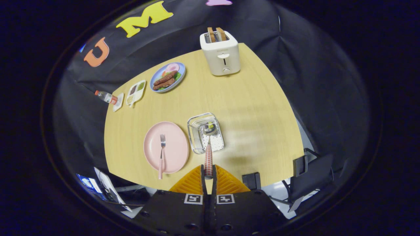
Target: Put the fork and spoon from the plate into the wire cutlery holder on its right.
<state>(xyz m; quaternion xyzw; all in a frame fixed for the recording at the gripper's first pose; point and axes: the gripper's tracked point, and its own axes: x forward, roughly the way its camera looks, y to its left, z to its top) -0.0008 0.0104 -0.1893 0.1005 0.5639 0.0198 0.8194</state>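
Gripper [208, 173] at bottom centre of frame clamped on the checked handle of the spoon [209, 144], its bowl over the wire cutlery holder [205, 132] at mid-frame, while the fork [161, 154] lies on the pink plate [166, 147] just left of the holder, on the wooden table [256, 108].

Gripper [208, 173] high above the table, fingers [197, 182] clamped on spoon [208, 154] handle

Toaster [220, 54], food plate [167, 77], bottle [105, 97]
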